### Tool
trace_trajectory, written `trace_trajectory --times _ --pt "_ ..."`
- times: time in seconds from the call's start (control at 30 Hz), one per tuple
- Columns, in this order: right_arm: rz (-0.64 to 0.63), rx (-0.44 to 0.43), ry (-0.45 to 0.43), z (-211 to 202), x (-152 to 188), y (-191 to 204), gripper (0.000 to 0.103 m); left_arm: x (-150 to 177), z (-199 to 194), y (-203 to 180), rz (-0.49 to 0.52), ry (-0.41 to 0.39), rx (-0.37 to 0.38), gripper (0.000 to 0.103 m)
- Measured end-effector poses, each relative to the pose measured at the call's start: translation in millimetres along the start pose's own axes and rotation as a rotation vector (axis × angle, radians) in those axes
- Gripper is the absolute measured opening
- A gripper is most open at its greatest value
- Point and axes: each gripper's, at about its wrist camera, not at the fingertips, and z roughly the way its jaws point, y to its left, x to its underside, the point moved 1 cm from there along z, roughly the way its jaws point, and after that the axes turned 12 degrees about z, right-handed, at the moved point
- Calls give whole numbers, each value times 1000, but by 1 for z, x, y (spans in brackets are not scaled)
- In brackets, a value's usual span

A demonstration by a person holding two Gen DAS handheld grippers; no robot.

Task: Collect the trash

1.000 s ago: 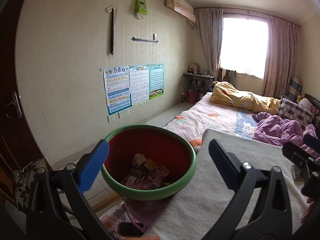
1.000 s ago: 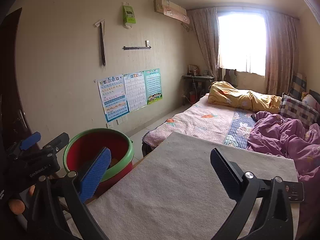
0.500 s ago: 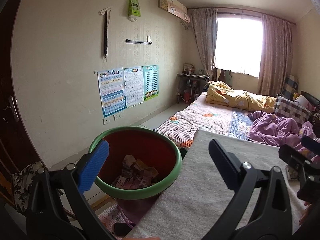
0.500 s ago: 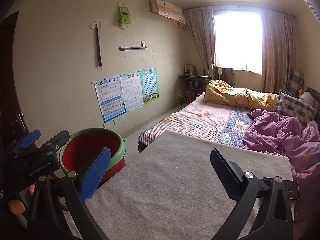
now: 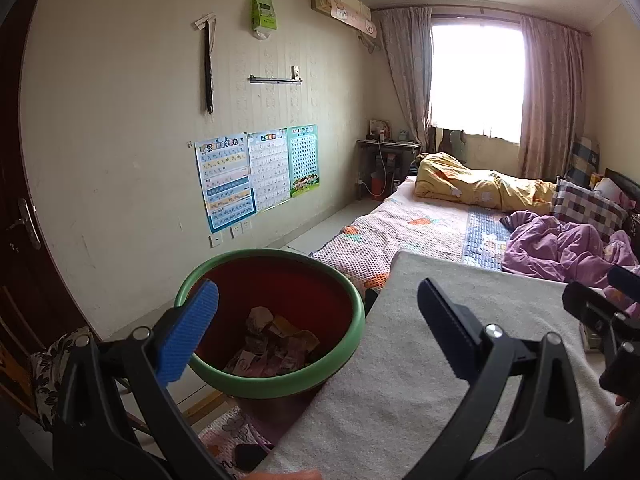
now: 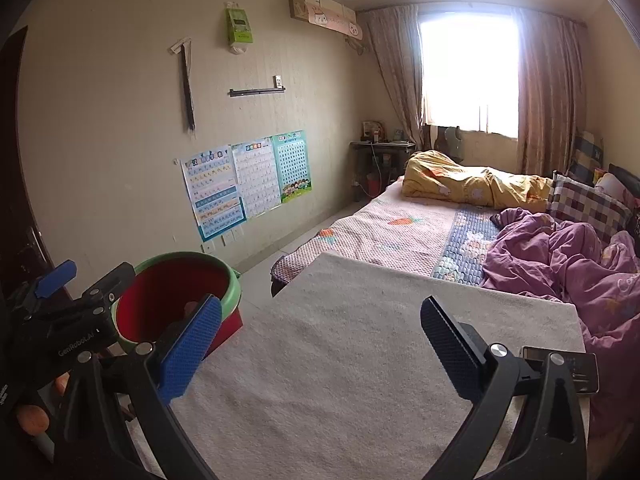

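A red bin with a green rim (image 5: 224,380) stands at the left end of the cloth-covered table (image 5: 400,380). Crumpled paper trash (image 5: 272,350) lies inside it. My left gripper (image 5: 316,332) is open and empty, held above the bin's right rim and the table edge. My right gripper (image 6: 320,340) is open and empty above the grey table cloth (image 6: 340,380). The bin also shows in the right wrist view (image 6: 140,320), behind the left gripper (image 6: 68,308). No loose trash shows on the cloth.
A dark phone (image 6: 576,368) lies at the table's right edge. A bed (image 6: 400,228) with yellow and purple quilts runs behind the table. A dark door (image 5: 16,200) is at the left. Posters (image 5: 256,172) hang on the wall.
Both grippers have drawn back and to the left, so the bin sits further right and lower in the left view. Both stay open and empty.
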Motion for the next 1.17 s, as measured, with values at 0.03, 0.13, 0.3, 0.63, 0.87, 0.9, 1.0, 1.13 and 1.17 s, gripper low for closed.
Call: trace_trajectory --times 0.03,0.13,0.3,0.63,0.87,0.9,1.0,1.13,1.17 --pt "-1 0 1 0 0 0 96 0 0 0 1 1 2 98" --pt "0 0 2 1 0 1 96 -1 2 -1 -4 8 10 98" --pt "2 3 3 2 0 -1 96 -2 2 -1 -7 10 13 98" --pt "4 7 9 4 0 -3 96 -2 4 -3 6 8 18 98" --pt "4 10 25 6 5 -5 96 -1 3 -7 19 -1 47 98" --pt "4 12 34 7 7 -7 96 -1 4 -10 25 2 56 98" --pt "10 50 90 17 23 -22 96 9 19 -26 68 75 123 98" --pt "74 206 218 40 62 -74 96 41 55 -62 142 213 174 98" --pt "100 254 247 46 71 -89 96 48 68 -73 147 249 204 98"
